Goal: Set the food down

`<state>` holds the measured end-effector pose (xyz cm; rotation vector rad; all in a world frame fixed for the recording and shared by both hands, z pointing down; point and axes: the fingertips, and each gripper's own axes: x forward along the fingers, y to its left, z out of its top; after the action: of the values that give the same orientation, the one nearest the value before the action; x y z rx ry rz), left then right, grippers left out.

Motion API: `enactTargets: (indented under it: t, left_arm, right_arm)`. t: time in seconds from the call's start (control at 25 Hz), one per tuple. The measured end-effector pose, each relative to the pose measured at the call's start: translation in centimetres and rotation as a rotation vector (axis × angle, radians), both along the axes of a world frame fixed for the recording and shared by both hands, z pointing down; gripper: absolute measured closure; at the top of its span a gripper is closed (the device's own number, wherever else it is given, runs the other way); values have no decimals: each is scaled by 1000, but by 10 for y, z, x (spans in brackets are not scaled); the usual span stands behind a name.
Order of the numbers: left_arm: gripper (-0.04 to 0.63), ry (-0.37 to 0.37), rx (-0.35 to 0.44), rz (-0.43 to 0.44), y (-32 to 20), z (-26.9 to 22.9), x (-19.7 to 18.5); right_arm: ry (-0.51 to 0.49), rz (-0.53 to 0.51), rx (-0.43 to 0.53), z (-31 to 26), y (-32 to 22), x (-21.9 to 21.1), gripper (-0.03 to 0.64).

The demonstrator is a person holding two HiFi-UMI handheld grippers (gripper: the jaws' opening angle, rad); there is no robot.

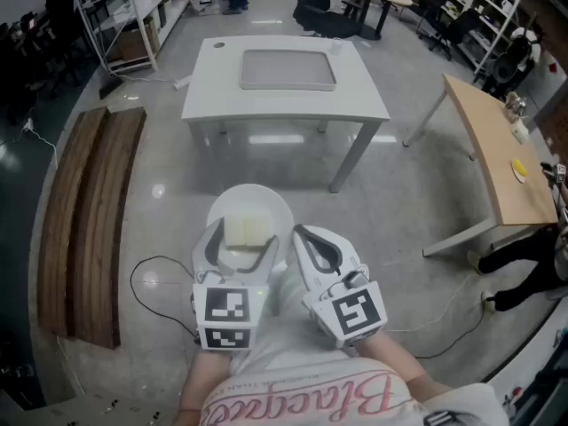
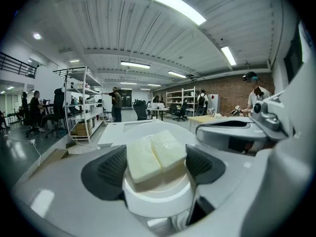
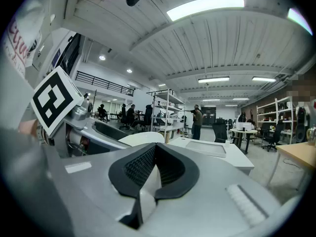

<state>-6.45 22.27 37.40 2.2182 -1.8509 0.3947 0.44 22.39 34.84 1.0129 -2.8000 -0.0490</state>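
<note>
We judge the food (image 2: 155, 157), two pale blocks lying loose in the bowl (image 2: 157, 201), to be soft, light and quick to slide, so the bowl's sides are the place to hold, kept level. Our left hand-held gripper (image 1: 243, 234) is clamped wide around that bowl above the floor, and the right hand-held gripper (image 3: 154, 168) beside it is clenched on nothing. The white bench (image 1: 213, 82) stands well ahead.

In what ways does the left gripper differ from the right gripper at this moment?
The left gripper's jaws stand wide apart; the right gripper's jaws are together. The left gripper holds a white plate with pale food; the right gripper holds nothing. Both have dark pads and a marker cube.
</note>
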Motion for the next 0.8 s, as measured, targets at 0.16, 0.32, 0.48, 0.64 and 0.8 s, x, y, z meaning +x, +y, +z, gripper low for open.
enactTargets:
  t: [0.16, 0.32, 0.48, 0.64, 0.8]
  left_arm:
    - [222, -1, 3, 3, -5, 4, 0]
    - [224, 1, -5, 14, -14, 7, 1]
    - [224, -7, -9, 22, -27, 6, 1]
    - [224, -11, -20, 32, -45, 11, 2]
    - [224, -14, -19, 40, -67, 10, 6]
  right_arm:
    - [-4, 15, 0, 4, -7, 1, 615]
    - [-29, 49, -17, 5, -18, 5, 615]
    - [-28, 76, -35, 6, -33, 8, 615]
    - [-36, 97, -47, 10, -50, 11, 615]
    - [-38, 123, -72, 12, -72, 18, 615]
